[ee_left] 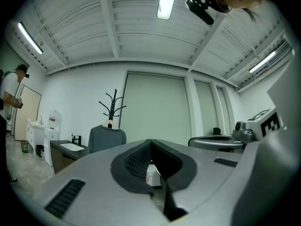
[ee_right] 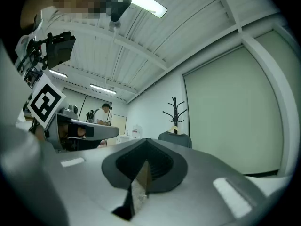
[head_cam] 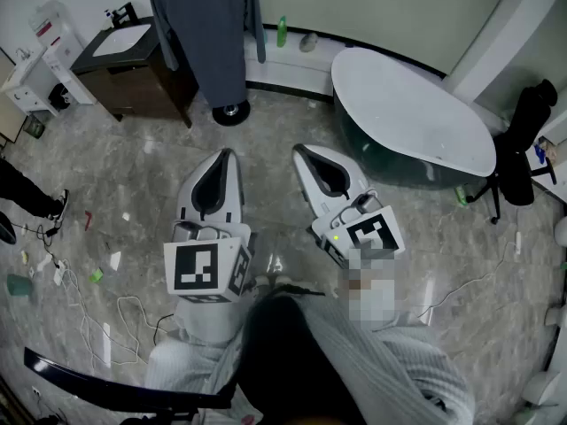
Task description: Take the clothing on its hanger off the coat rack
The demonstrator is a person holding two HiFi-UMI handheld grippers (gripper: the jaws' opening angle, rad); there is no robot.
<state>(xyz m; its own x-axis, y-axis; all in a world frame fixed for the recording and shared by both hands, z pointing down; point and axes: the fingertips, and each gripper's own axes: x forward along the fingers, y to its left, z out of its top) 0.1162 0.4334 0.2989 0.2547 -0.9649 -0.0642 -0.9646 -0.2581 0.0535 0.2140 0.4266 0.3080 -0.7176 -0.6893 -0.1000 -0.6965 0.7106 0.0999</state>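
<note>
Across the floor, the grey clothing (head_cam: 213,25) hangs by its hanger (ee_left: 109,124) on the coat rack (ee_left: 113,105), well apart from the left claw (head_cam: 226,153) and right claw (head_cam: 299,151), both clenched empty and aimed toward it, presumably for the approach.

You have a white oval table (head_cam: 416,113) standing on the grey marbled floor (head_cam: 266,149) toward its far right. Beyond it, at the floor's right edge, is a black office chair (head_cam: 523,144) with something dark draped over it. In the floor's far left corner stands a dark cabinet (head_cam: 133,82) with a white basin (head_cam: 128,38) set in its top. A green bottle (head_cam: 282,32) stands on the low white ledge (head_cam: 292,60) along the far wall. Loose white cables (head_cam: 84,304) and a green cup (head_cam: 19,284) lie near the floor's left edge, where another person's leg and shoe (head_cam: 40,204) show. A long ceiling lamp (ee_left: 165,1) is lit overhead.
</note>
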